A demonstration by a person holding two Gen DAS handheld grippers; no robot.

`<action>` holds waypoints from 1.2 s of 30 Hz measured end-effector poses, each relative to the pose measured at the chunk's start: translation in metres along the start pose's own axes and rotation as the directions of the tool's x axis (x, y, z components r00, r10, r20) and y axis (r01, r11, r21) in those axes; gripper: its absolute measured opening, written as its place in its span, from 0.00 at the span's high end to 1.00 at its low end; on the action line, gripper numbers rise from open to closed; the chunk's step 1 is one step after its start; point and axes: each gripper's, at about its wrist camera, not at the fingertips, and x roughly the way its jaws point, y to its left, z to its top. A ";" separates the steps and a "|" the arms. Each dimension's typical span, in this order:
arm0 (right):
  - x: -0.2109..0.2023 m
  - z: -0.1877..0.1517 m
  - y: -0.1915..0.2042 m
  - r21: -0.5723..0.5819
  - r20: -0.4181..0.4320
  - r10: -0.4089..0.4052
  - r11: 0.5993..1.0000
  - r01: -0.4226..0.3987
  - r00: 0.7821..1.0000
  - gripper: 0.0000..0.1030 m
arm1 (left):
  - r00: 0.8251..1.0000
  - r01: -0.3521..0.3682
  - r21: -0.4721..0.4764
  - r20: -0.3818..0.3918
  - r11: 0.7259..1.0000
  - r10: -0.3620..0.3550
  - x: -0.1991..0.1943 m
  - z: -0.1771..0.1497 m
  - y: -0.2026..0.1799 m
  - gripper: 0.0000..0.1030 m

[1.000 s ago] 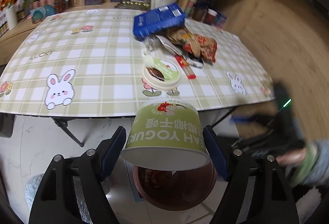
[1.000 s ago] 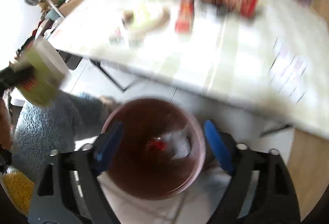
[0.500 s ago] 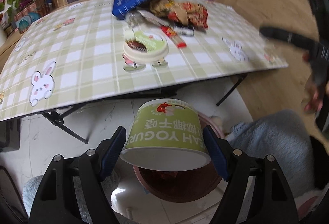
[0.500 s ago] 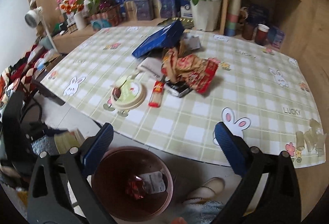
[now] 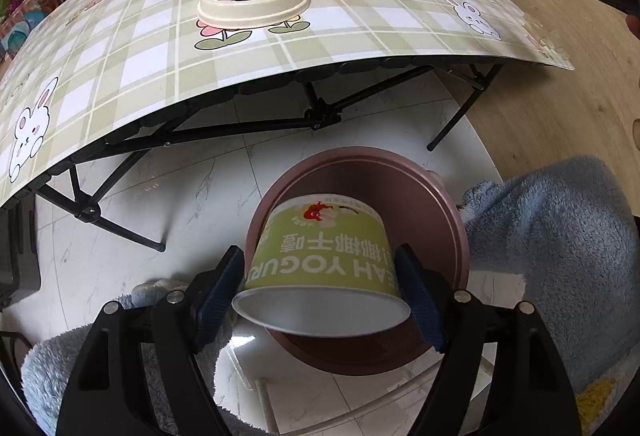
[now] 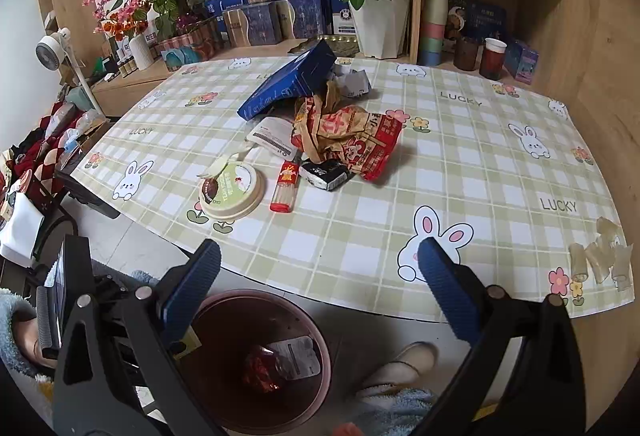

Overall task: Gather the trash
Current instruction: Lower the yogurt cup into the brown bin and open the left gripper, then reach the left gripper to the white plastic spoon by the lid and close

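Note:
My left gripper is shut on a green yogurt cup, held tilted just above the brown trash bin on the floor. My right gripper stands open and empty over the table's near edge, with the bin below it holding a few wrappers. On the checked table lie the yogurt lid with a spoon, a red tube, a black packet, crumpled red-and-brown wrappers and a blue box.
Black folding table legs cross the floor behind the bin. A person's blue fleece sleeve and a slipper are beside the bin. Flower pots, boxes and cups stand along the back shelf.
My left gripper has sunk with the cup from table height down to just over the bin. My right gripper has risen from the bin up to face the table.

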 end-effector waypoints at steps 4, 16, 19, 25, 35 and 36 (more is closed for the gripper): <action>0.003 -0.001 0.002 -0.002 -0.007 0.003 1.000 -0.004 1.000 0.06 | 1.000 0.013 -0.021 0.028 1.000 -0.013 -0.006 0.001 0.002 0.16; 0.009 -0.005 -0.005 0.026 -0.012 -0.018 1.000 0.018 1.000 0.06 | 0.955 -0.042 -0.112 0.286 0.993 0.072 -0.073 0.024 0.031 0.11; 0.013 -0.006 -0.009 0.041 -0.015 -0.035 0.999 0.035 0.999 0.05 | 0.945 -0.040 -0.161 0.315 0.986 0.090 -0.083 0.030 0.046 0.11; 0.026 -0.010 -0.018 0.077 -0.043 -0.060 0.995 0.063 0.997 0.05 | 0.936 -0.052 -0.212 0.330 0.976 0.122 -0.090 0.041 0.070 0.11; 0.053 -0.011 -0.024 0.093 -0.076 -0.073 0.992 0.080 0.994 0.05 | 0.945 -0.036 -0.175 0.314 0.984 0.091 -0.073 0.071 0.065 0.11; 0.057 -0.010 -0.025 0.093 -0.081 -0.075 0.992 0.082 0.994 0.05 | 0.946 -0.022 -0.183 0.314 0.983 0.079 -0.072 0.077 0.067 0.11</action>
